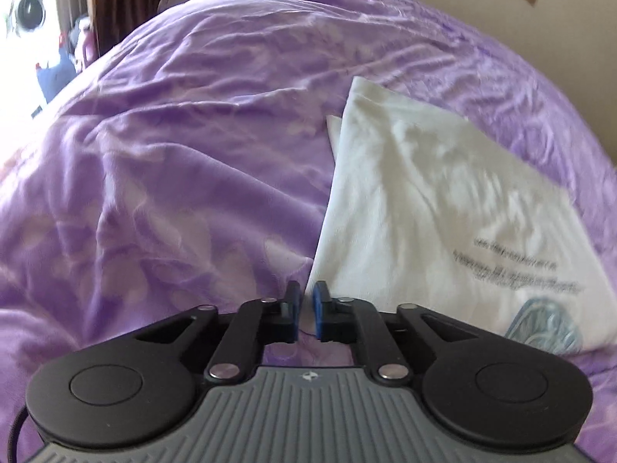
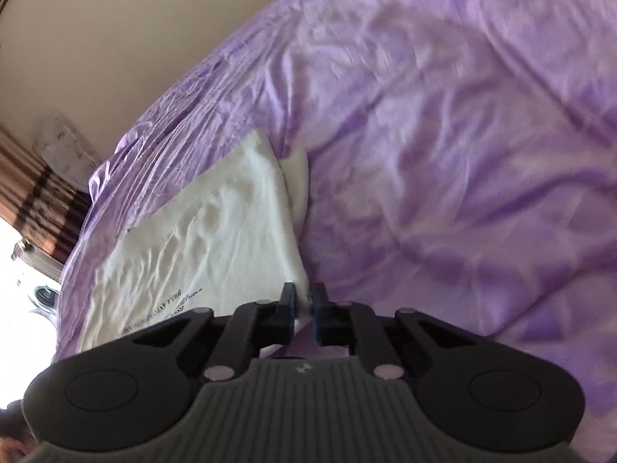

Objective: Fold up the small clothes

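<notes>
In the left wrist view, the left gripper [image 1: 305, 310] has its blue pads drawn nearly together with only a thin gap, and the near corner of the white T-shirt [image 1: 424, 200] runs down into that gap, so it looks pinched there, though the contact itself is hard to make out. The shirt lies ahead and to the right of the fingers, spread flat on the purple bedcover [image 1: 173, 162], printed lettering and a bluish emblem toward the near right, a second layer peeking out at its far left edge. In the right wrist view, the right gripper [image 2: 304, 310] is likewise almost closed, with a sliver of white cloth between its pads; here the T-shirt [image 2: 200, 231] stretches ahead and to the left, the bedcover [image 2: 462, 154] filling everything to the right. The garment looks light, thin and limp, so it should drape and sag rather than keep shape. Corners and hem edges, where layers double up, seem the surest places to pinch; the soft cover beneath may bunch.
</notes>
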